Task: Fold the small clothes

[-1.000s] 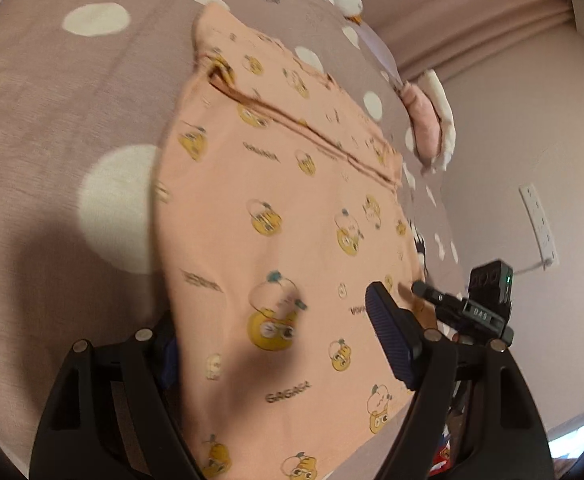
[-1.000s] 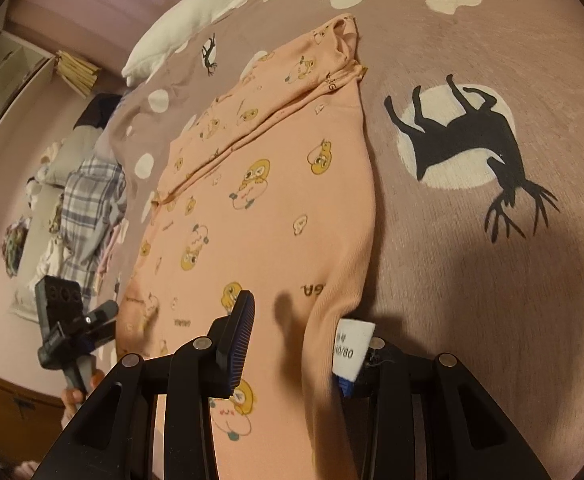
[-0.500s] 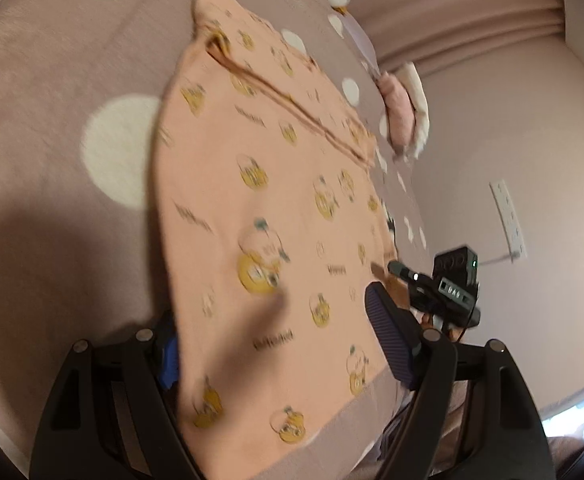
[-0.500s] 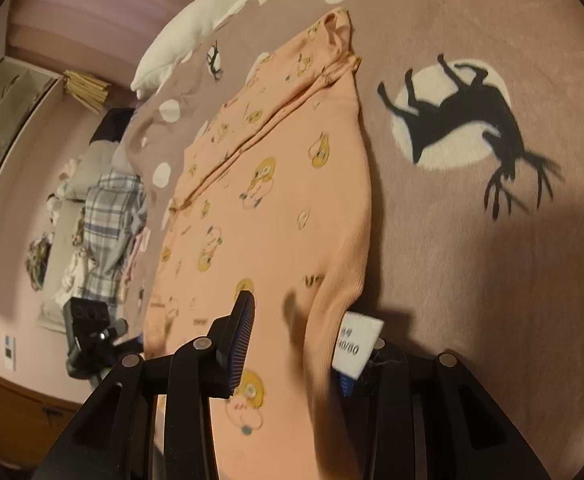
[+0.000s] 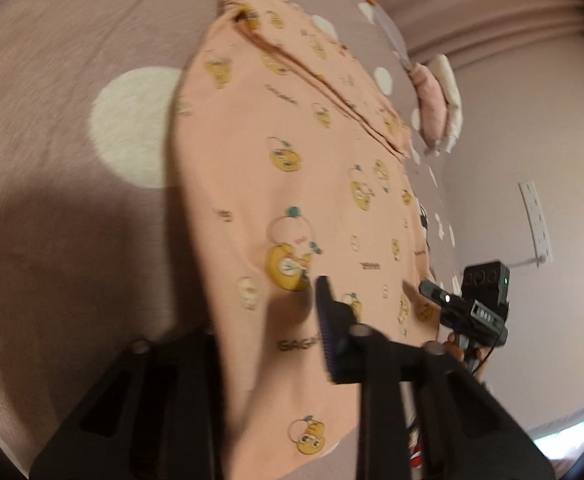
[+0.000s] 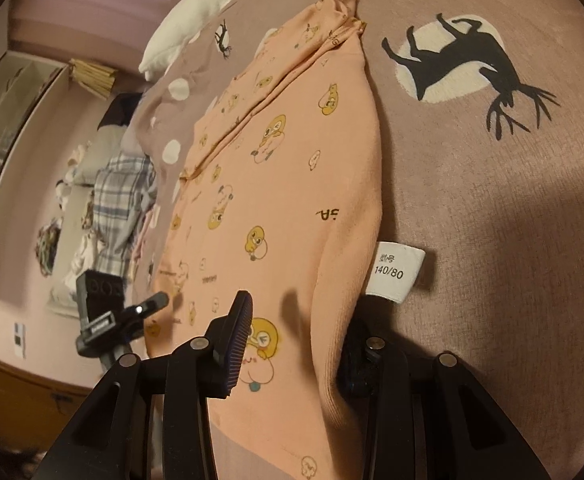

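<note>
A peach child's garment (image 5: 292,184) with yellow cartoon prints lies on a mauve bedspread (image 5: 52,140). It also shows in the right wrist view (image 6: 292,184), with a white size label (image 6: 392,272) at its right edge. My left gripper (image 5: 268,328) has its jaws closed in on the garment's near left edge, which passes between the fingers and lifts off the bed. My right gripper (image 6: 296,340) straddles the near right edge, with fabric between its fingers (image 6: 236,336).
The bedspread (image 6: 492,200) has white dots and a black deer print (image 6: 464,60). A white pillow (image 6: 196,12) lies at the far end. A plaid cloth (image 6: 120,200) and shelves are beside the bed. A pink cushion (image 5: 436,108) and a wall socket (image 5: 536,220) are at the right.
The left gripper's fingers have closed in on the garment's edge. Both grippers have pulled the near edge up and back, so the garment looks nearer and raised.
</note>
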Motion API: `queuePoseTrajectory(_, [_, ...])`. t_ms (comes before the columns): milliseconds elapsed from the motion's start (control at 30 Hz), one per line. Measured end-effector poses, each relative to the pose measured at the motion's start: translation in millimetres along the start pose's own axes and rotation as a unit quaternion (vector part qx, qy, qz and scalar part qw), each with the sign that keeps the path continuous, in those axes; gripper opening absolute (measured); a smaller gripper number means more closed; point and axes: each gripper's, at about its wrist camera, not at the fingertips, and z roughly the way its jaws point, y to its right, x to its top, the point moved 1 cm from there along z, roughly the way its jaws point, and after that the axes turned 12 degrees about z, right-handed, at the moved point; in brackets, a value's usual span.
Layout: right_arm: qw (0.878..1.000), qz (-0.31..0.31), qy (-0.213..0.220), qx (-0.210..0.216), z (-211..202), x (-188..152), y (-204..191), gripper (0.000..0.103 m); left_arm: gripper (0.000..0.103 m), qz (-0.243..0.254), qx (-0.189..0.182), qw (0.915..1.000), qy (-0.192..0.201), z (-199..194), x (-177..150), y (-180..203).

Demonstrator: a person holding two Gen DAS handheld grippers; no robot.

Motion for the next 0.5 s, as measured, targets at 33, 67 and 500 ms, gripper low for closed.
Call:
queuePoseTrajectory(33, [1.000,-0.002,0.002,-0.001,0,-1,-1,0.035,0.012,-0.008,-0.002,1.0000,0.001,-1,-1,-3])
queuePoseTrajectory(67, [1.000,-0.006,0.004,-0.003,0,-2,-2,0.035,0.011,-0.017,-0.005,0.9998,0.001,-2,-3,-5])
queuePoseTrajectory(500, [1.000,-0.008,0.012,-0.021,5,-8,-11,0.010,0.003,-0.040,-0.096,0.9945,0.018,-12,-11,5])
